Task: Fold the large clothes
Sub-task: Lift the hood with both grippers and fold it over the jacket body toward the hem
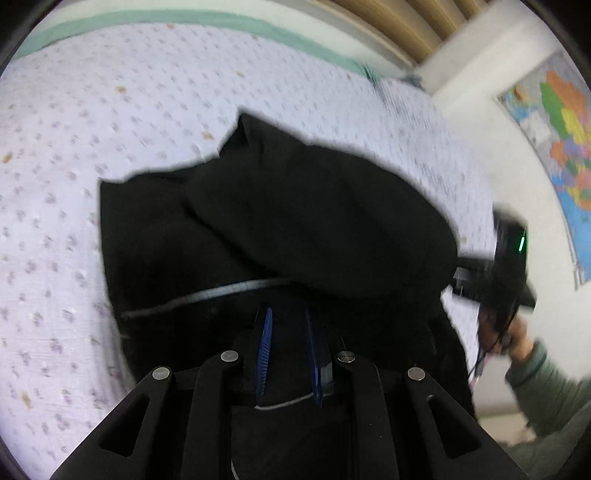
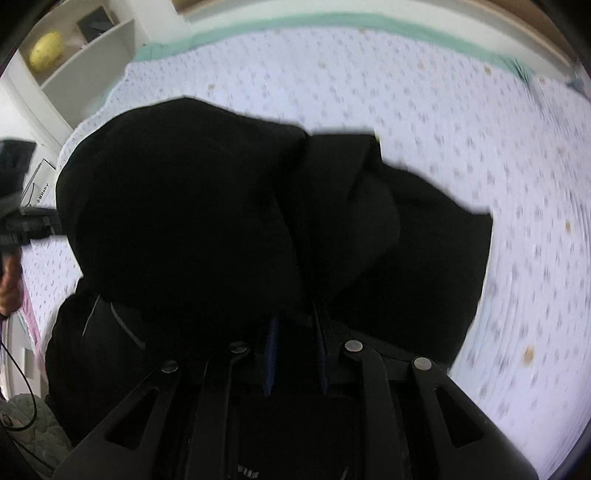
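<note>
A large black garment (image 1: 314, 221) hangs in a bunched fold above the bed, and fills most of the right wrist view as the same black garment (image 2: 184, 206). My left gripper (image 1: 290, 317) is shut on its cloth, the blue pads close together with black fabric between them. A grey drawstring (image 1: 207, 293) runs across the cloth just beyond the fingers. My right gripper (image 2: 297, 314) is likewise shut on the garment, its fingertips buried in the fabric. In the left wrist view the other gripper (image 1: 495, 273) shows at the right, held by a hand (image 1: 517, 336).
A bedsheet (image 1: 110, 129) with small purple flowers covers the bed, with a teal border (image 1: 184, 18) at the far edge. A coloured map (image 1: 561, 140) hangs on the wall at right. White shelves (image 2: 85, 48) with a yellow object (image 2: 46, 50) stand at far left.
</note>
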`<state>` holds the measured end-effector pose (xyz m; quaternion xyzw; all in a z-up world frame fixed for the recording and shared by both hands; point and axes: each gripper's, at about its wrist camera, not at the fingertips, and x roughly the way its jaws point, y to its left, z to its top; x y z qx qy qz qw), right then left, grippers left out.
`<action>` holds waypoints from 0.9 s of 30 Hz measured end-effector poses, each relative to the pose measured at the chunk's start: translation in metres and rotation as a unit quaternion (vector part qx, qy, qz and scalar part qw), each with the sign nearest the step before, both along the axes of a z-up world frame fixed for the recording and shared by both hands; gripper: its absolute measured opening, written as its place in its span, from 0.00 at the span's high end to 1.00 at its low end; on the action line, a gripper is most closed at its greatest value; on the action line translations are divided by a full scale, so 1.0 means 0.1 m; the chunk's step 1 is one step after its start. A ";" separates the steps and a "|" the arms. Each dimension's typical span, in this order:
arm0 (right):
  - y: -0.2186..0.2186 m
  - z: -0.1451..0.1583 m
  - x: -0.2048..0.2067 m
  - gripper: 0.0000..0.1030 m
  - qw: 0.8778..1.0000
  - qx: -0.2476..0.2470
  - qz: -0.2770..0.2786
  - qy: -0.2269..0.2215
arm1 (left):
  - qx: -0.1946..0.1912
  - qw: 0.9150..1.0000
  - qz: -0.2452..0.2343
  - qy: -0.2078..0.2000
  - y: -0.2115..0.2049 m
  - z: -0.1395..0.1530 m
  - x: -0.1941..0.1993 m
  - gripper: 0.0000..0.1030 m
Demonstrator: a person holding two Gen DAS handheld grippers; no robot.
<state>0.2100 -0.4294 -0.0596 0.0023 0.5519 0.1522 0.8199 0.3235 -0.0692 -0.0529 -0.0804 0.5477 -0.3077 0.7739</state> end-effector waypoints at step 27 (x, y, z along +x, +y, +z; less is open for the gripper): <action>0.83 -0.63 0.79 0.29 0.996 -0.030 -0.042 0.069 | -0.045 0.984 0.076 0.153 -0.43 -1.21 0.48 0.87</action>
